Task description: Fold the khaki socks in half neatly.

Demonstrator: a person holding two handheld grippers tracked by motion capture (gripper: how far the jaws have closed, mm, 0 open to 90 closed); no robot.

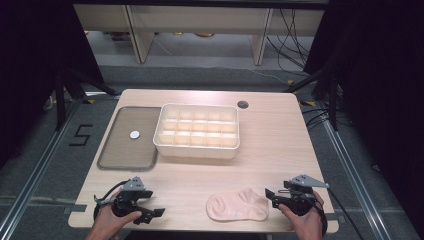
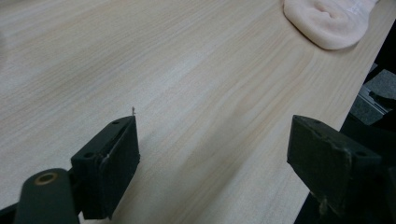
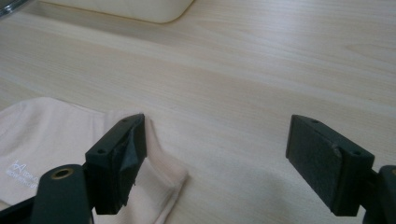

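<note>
— Pale wood table (image 1: 280, 145) under dark surroundings, grey floor beyond. Closer in?

— Lower right of the high view: right gripper (image 1: 274, 195), held in a hand (image 1: 304, 220), jaws spread wide, gripping nothing. Seen along those jaws in the right gripper view (image 3: 215, 154), one black pad hanging over the corner of the sock (image 3: 56, 149), the other over bare wood.

— And lower left?

— Left gripper (image 1: 152, 213), likewise spread and empty. In the left gripper view (image 2: 212, 154), nothing but wood grain between the jaws, with the sock (image 2: 334, 21) off at the upper right of the frame, well apart.

— Where exactly for the sock?

— Bottom centre-right of the high view (image 1: 238, 206), flat near the table's front edge, just beside the right gripper's tips. Pale pink, ankle-cut, small lettering near one end.

— Handling?

— Probably light, soft and limp; likely to fold and droop once lifted, no risk of breakage. Best pinched through a doubled edge, at the cuff or the near corner already under the right pad, low enough to catch fabric rather than skid over it.

— Farther out?

— White divided box (image 1: 197, 131) at upper centre, compartments apparently empty. Beside it on the left, touching or nearly so, a flat grey tray (image 1: 120, 155) carrying a small white disc (image 1: 134, 134).
</note>
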